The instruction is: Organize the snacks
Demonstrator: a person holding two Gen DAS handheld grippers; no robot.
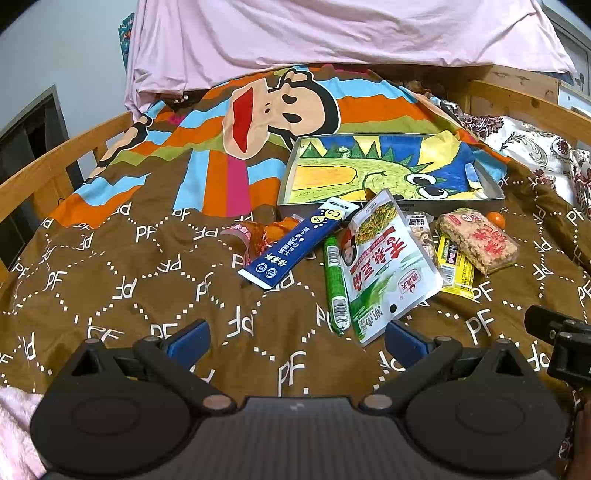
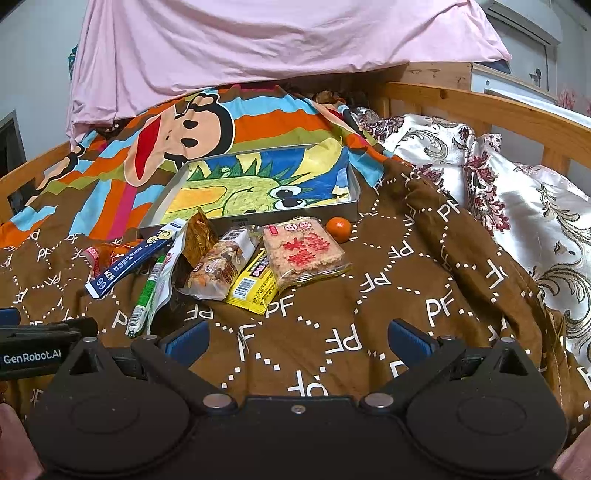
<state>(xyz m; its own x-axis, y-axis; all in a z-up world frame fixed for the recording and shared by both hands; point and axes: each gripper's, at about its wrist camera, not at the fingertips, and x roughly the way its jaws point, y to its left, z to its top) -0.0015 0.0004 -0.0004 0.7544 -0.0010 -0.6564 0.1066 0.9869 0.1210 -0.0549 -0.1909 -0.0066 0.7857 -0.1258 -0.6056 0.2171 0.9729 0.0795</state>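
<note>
Snacks lie in a heap on a brown quilt: a blue stick box (image 1: 295, 243) (image 2: 129, 260), a green sausage stick (image 1: 335, 284) (image 2: 144, 295), a white-green pouch (image 1: 388, 266), a nut bar (image 2: 221, 266), a yellow bar (image 2: 255, 282), a rice cracker pack (image 1: 476, 240) (image 2: 304, 249), an orange wrapped snack (image 1: 266, 230) and a small orange (image 2: 338, 229). Behind them lies a shallow metal tray (image 1: 491, 181) (image 2: 162, 206) lined with a dragon drawing. My left gripper (image 1: 295, 341) is open and empty in front of the pouch. My right gripper (image 2: 295, 341) is open and empty in front of the bars.
The brown quilt (image 2: 369, 295) covers a bed with wooden rails (image 1: 48, 166) (image 2: 498, 110). A floral pillow (image 2: 517, 206) lies at the right. Pink fabric (image 1: 332, 33) hangs at the back. A striped monkey-print cover (image 1: 221, 129) lies behind the tray.
</note>
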